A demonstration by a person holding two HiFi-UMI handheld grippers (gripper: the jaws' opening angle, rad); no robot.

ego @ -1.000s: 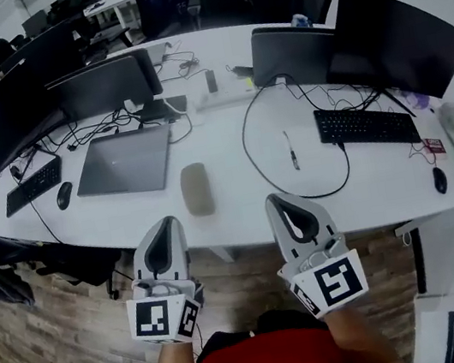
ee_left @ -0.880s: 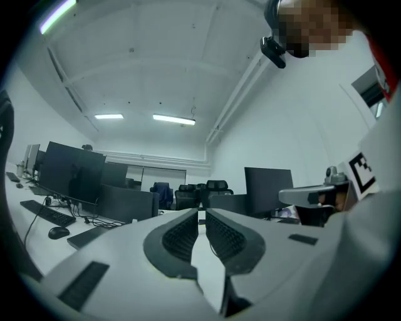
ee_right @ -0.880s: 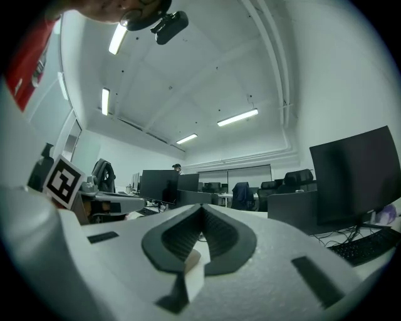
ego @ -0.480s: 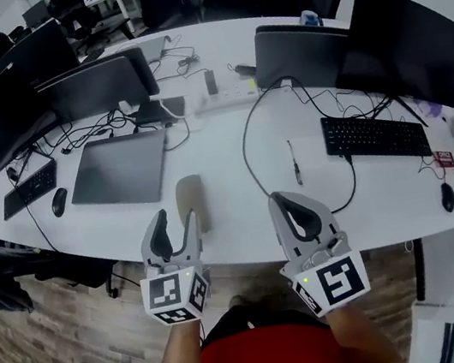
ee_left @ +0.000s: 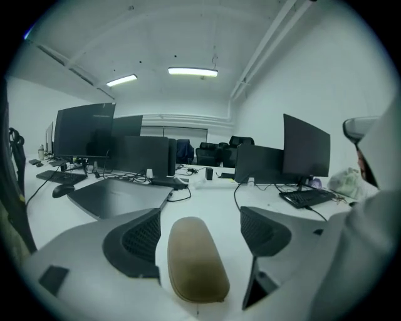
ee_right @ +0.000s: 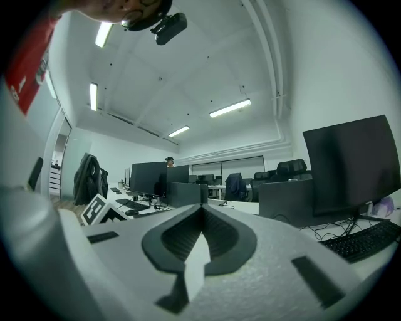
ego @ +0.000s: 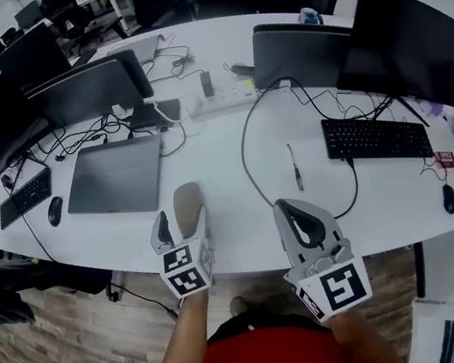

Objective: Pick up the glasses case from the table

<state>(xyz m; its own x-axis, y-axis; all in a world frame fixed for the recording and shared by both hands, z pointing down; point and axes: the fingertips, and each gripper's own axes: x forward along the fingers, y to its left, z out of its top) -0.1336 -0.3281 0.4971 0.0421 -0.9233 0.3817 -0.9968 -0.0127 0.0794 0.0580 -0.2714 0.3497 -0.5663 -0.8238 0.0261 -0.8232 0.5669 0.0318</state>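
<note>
1. The glasses case (ego: 188,208) is lying flat near the front edge of the white table (ego: 221,138), just right of the closed laptop (ego: 117,176) and clear of the looping black cable (ego: 245,157). This open spot is giving a gripper room to come in from the person's side.
2. The left gripper (ego: 184,226) is reaching over the table edge and tilting a little downward. Its jaws are opening, one on each side of the case's near end.
3. In the left gripper view, the case (ee_left: 195,261) is sitting lengthwise between the spread jaws of the left gripper (ee_left: 202,230). There are gaps on both sides (the pads are not pressing on it yet), so nothing is being gripped.
4. Straddling the narrow width looks like the point of this pose, since the long axis would probably not fit between the jaws.
5. The right gripper (ego: 305,225) is hanging back near the table's front edge, well apart from the case. In its own view the right gripper (ee_right: 201,233) is showing its jaws pressed together on nothing (idle, it seems, keeping out of the way).
</note>
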